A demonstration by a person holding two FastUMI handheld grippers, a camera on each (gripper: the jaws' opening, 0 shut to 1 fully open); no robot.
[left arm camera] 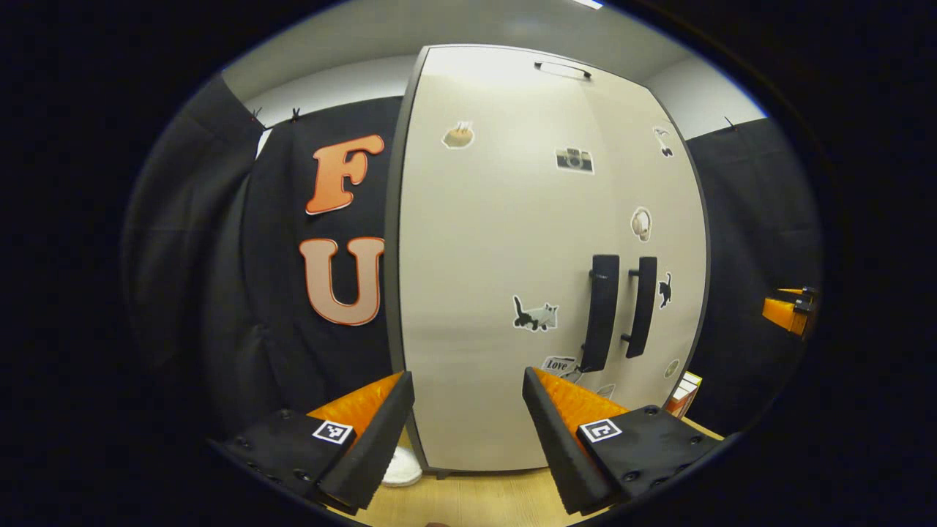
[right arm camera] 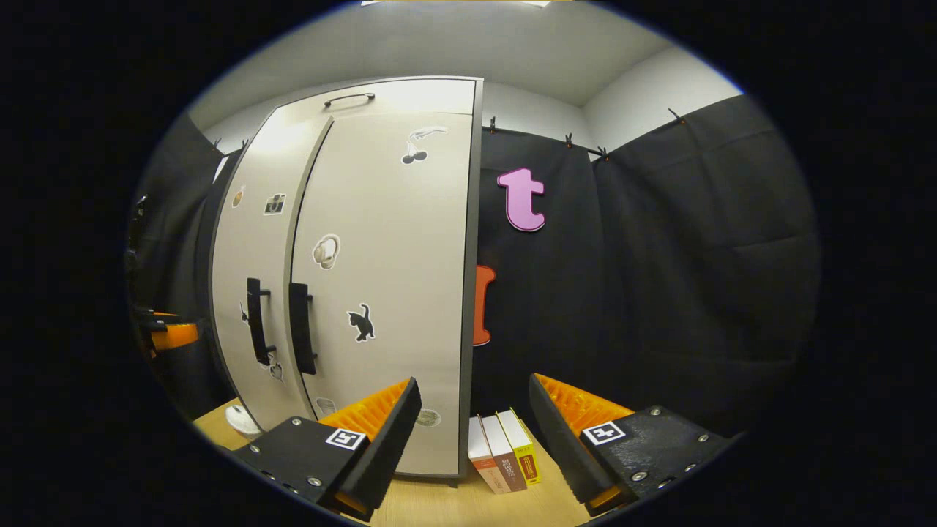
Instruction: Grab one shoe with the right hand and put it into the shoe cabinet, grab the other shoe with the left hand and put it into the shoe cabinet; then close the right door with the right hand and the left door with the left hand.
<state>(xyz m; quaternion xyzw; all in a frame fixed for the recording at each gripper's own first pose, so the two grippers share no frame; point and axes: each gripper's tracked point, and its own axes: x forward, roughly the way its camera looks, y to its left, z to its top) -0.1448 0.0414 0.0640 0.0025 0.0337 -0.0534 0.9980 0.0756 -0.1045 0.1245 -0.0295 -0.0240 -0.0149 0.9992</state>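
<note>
both claws sit wide open with nothing between the fingers: left claw (left arm camera: 468, 417) faces the shoe cabinet (left arm camera: 476, 293) front-on, right claw (right arm camera: 472, 424) points past its right edge toward the booth wall. cabinet stands on the wooden surface (left arm camera: 476, 501), left door (left arm camera: 498, 256) and right door (right arm camera: 388, 278) both closed, their two dark handles (left arm camera: 622, 311) side by side at the seam; contents hidden, can't tell where the shoes are. left gripper view gets a white round object (left arm camera: 402, 468) on the surface at the cabinet's lower left corner, plus the other claw far right, apart from the cabinet. right gripper view gets three books (right arm camera: 505, 450) standing upright just beside the cabinet's right side, and stickers on the doors, a black cat (right arm camera: 361, 322) among them.
</note>
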